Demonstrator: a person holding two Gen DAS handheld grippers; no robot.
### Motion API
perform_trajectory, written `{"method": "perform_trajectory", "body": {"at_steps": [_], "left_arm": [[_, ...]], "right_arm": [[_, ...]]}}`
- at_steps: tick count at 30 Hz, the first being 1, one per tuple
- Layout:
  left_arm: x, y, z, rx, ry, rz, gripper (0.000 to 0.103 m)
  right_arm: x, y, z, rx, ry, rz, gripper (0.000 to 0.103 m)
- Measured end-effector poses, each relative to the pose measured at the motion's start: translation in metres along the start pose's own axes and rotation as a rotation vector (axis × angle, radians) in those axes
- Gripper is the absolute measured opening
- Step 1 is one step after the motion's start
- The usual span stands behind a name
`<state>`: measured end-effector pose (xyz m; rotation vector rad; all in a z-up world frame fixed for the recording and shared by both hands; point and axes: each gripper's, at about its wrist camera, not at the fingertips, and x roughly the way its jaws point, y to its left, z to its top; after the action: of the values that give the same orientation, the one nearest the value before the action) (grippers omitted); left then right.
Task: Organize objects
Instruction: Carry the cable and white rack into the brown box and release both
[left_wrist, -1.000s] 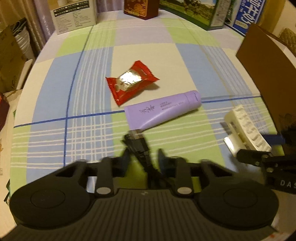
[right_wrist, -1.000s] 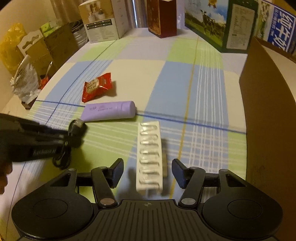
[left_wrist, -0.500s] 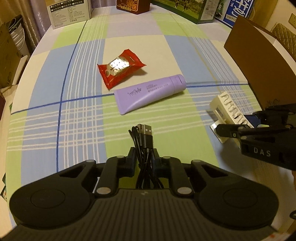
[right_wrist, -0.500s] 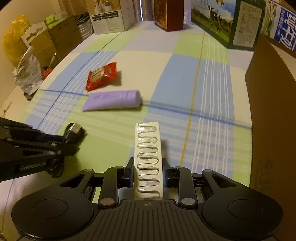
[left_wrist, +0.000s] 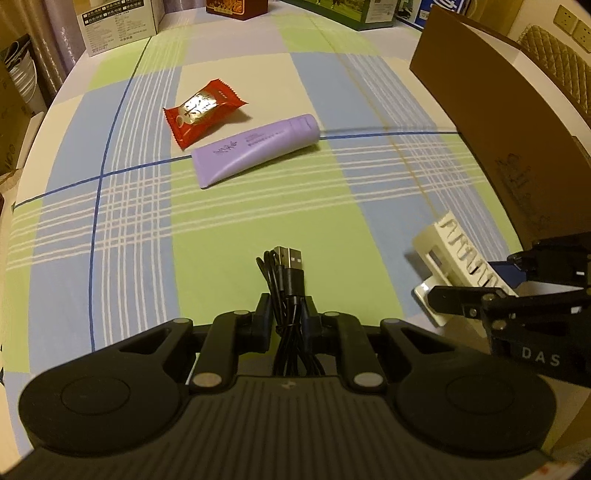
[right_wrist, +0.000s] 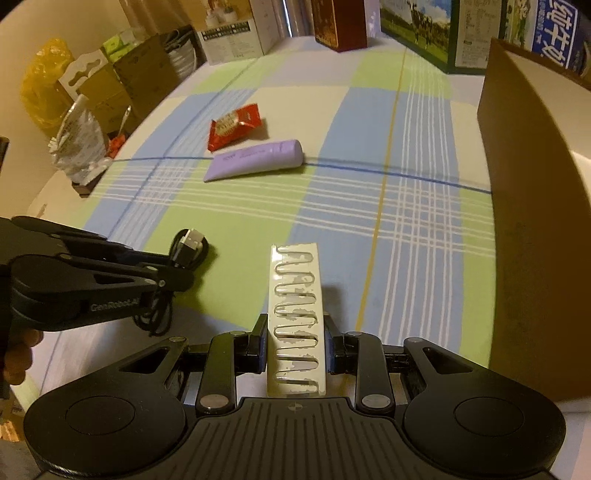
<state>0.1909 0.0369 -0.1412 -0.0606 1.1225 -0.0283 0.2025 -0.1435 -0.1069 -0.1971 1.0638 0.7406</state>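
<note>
Black cable (left_wrist: 287, 291) and white rack (right_wrist: 296, 325) pinched by fingers.

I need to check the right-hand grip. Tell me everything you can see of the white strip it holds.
The white strip is a long, flat, plastic-looking piece with a row of looping slots cut through it, their edges chipped. The right gripper pinches its near half by both long edges. The far end sticks forward over the checked tablecloth, seemingly lifted clear.
</note>
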Motion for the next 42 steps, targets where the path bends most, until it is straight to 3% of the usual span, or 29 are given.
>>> {"method": "perform_trajectory", "body": {"at_steps": [19, 30, 42], "left_arm": [[-0.085, -0.044, 0.012, 0.024, -0.202, -0.048, 0.011], [-0.107, -0.101, 0.038, 0.115, -0.276, -0.121, 0.011], [-0.099, -0.189, 0.087, 0.22, -0.336, -0.185, 0.011]], "right_arm": [[-0.093, -0.014, 0.0, 0.022, -0.189, 0.031, 0.025], [-0.144, -0.069, -0.004, 0.089, -0.272, -0.038, 0.025], [-0.178, -0.146, 0.011, 0.112, -0.327, -0.097, 0.025]]}}
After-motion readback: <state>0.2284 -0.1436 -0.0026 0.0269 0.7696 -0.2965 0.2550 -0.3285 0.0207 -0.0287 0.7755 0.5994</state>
